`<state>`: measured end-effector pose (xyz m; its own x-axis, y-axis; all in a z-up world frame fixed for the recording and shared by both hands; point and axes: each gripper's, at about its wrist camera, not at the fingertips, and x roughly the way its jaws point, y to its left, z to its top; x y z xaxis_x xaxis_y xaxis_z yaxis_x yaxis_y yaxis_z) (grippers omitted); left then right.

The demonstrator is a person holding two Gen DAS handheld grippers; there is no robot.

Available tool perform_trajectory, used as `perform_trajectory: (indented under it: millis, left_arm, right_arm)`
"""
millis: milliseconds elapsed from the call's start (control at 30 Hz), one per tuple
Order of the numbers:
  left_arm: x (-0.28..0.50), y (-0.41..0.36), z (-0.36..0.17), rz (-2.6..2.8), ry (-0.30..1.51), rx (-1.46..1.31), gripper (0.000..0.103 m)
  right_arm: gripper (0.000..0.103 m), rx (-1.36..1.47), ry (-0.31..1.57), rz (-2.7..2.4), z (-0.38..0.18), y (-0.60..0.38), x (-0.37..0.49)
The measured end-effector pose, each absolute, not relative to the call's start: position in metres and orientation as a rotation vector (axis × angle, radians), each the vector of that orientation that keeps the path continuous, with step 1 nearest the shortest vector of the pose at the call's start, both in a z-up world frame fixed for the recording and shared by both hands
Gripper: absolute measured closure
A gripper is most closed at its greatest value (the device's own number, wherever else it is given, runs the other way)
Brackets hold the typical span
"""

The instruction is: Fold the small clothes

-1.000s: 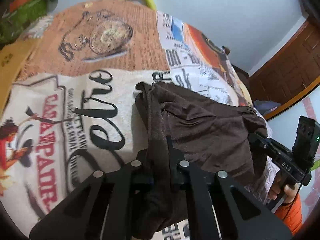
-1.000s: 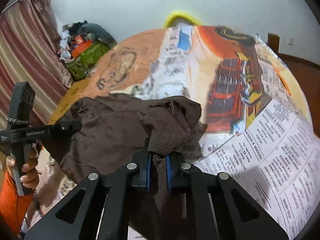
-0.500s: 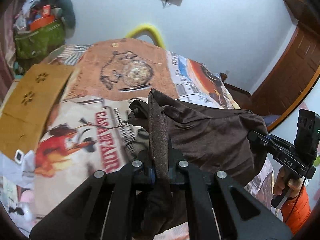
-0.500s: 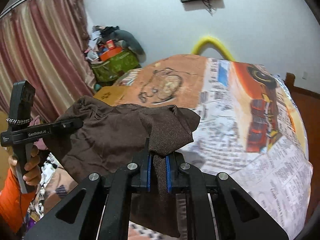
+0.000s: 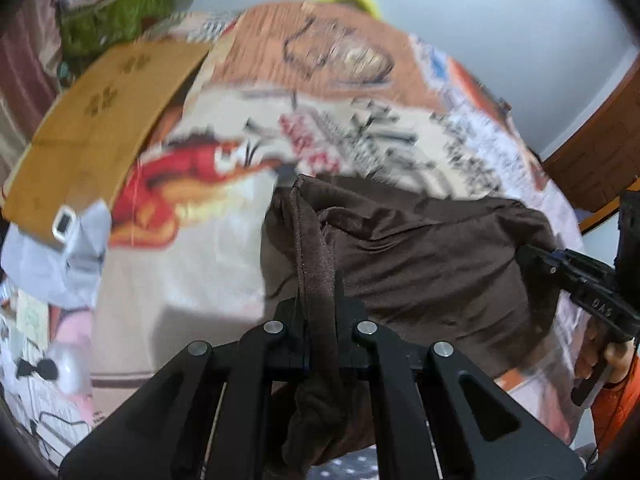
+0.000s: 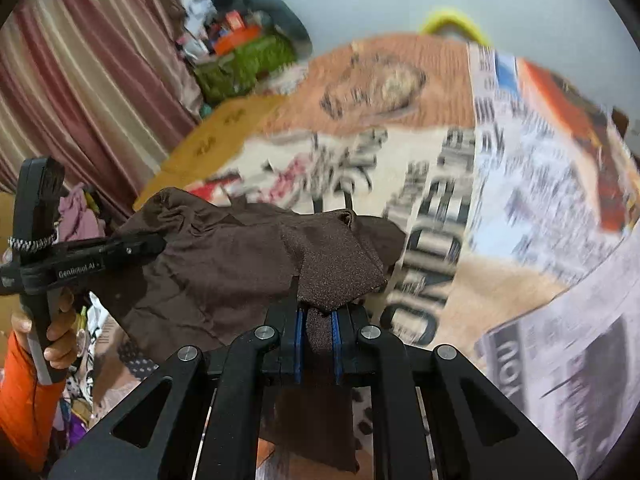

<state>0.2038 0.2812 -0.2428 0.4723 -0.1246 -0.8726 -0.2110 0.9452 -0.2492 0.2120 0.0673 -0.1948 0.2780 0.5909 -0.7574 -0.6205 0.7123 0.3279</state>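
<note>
Brown garment (image 5: 432, 256) stretched above printed bedspread (image 5: 224, 272), left gripper (image 5: 320, 344) and right gripper (image 6: 316, 340) fingers each clenched on an edge

The brown garment (image 5: 420, 252) is soft matt cloth, its band (image 6: 336, 264) coarser and faintly speckled. Each hand-held gripper (image 6: 316, 344) is matt black plastic with shiny metal rivets (image 5: 274, 327). The bed (image 5: 400, 136) carries printed cloth; beside it lies plain matt cardboard (image 5: 92, 132).

Soft, even indoor light without glare; the printed newspaper-pattern bedspread (image 5: 360, 140) smears with motion blur, while fisheye curvature and dark vignetting crowd every corner.
</note>
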Motion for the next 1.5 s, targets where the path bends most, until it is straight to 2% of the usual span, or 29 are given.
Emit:
perform_trajectory:
  millis: [67,133,167,233,300,367,567,733,1033,1200,1333,1500]
  left_arm:
    - [0.202,0.284,-0.258,0.060,1.110,-0.352,0.094]
    - [0.202,0.285,-0.267,0.094,1.128,-0.322,0.088]
    - [0.202,0.284,-0.269,0.139,1.125,-0.270,0.087]
    - [0.200,0.283,-0.270,0.192,1.119,-0.189,0.074]
    - [0.196,0.283,-0.266,0.212,1.103,-0.137,0.069]
    - [0.191,0.286,-0.260,0.201,1.084,-0.142,0.068]
    - [0.187,0.293,-0.230,0.188,1.008,-0.178,0.066]
    - [0.194,0.288,-0.216,0.172,0.967,-0.170,0.051]
    - [0.232,0.280,-0.259,0.249,1.077,-0.113,0.051]
    - [0.241,0.295,-0.273,0.308,1.079,-0.153,0.050]
    - [0.239,0.306,-0.270,0.339,1.081,-0.193,0.050]
    - [0.218,0.303,-0.235,0.341,1.007,-0.134,0.049]
  right_arm:
    - [0.092,-0.026,1.042,0.794,-0.209,0.069,0.214]
    - [0.090,-0.029,1.066,0.780,-0.215,0.069,0.215]
    - [0.085,-0.035,1.076,0.776,-0.216,0.069,0.215]
    - [0.082,-0.070,1.082,0.746,-0.216,0.069,0.216]
    - [0.072,-0.096,1.081,0.731,-0.212,0.068,0.213]
    - [0.067,-0.117,1.057,0.718,-0.205,0.064,0.208]
    - [0.064,-0.117,0.943,0.721,-0.179,0.049,0.197]
    - [0.063,-0.128,0.868,0.764,-0.166,0.054,0.189]
    - [0.063,-0.215,0.927,0.868,-0.198,0.091,0.197]
    - [0.063,-0.164,0.959,0.815,-0.213,0.085,0.221]
    - [0.063,-0.098,0.962,0.742,-0.212,0.065,0.231]
    - [0.063,-0.115,0.953,0.750,-0.198,0.056,0.221]
